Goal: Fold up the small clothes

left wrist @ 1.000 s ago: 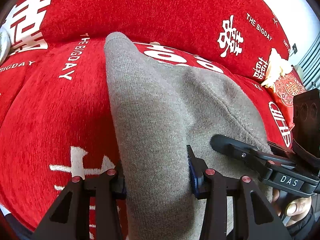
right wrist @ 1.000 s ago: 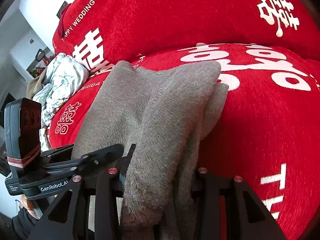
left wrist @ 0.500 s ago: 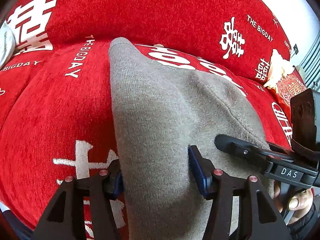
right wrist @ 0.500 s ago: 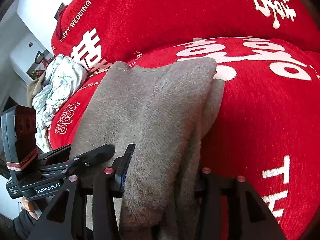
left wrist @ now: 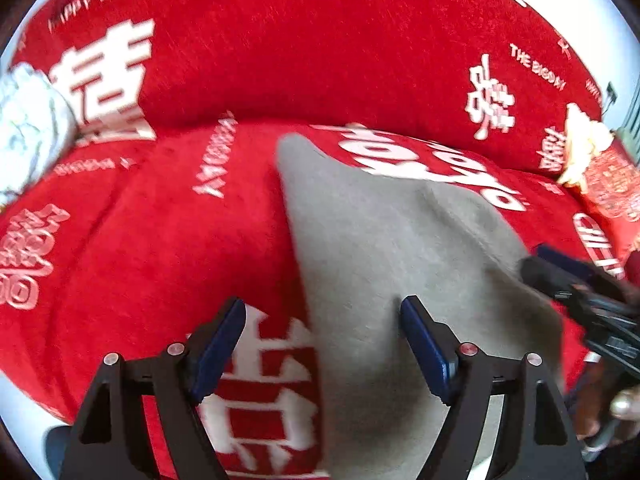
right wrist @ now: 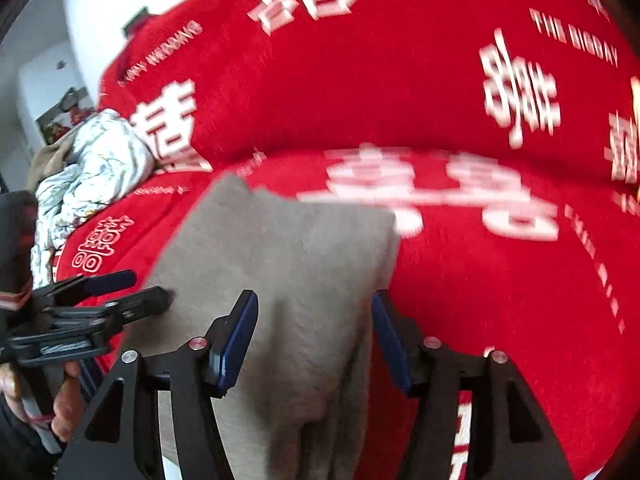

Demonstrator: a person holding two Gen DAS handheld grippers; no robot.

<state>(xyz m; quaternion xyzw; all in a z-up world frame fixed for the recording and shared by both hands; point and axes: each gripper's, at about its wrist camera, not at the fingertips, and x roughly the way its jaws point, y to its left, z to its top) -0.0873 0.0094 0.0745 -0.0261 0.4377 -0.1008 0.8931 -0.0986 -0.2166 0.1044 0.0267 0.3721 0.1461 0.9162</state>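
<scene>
Left tongs (left wrist: 322, 338) opening, pads clear of grey garment (left wrist: 384, 264) lying between them; right tongs (right wrist: 314, 340) opening, same garment between pads; red sofa cover (left wrist: 160, 248) beneath

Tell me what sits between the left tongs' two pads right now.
In the left wrist view, the opening left tongs straddle the grey garment's left edge and a strip of red sofa cover; neither pad presses on the cloth.

Bright, even daylight is filling both fisheye views; motion blur is smearing the white lettering, and edges are curving into dark corners
</scene>
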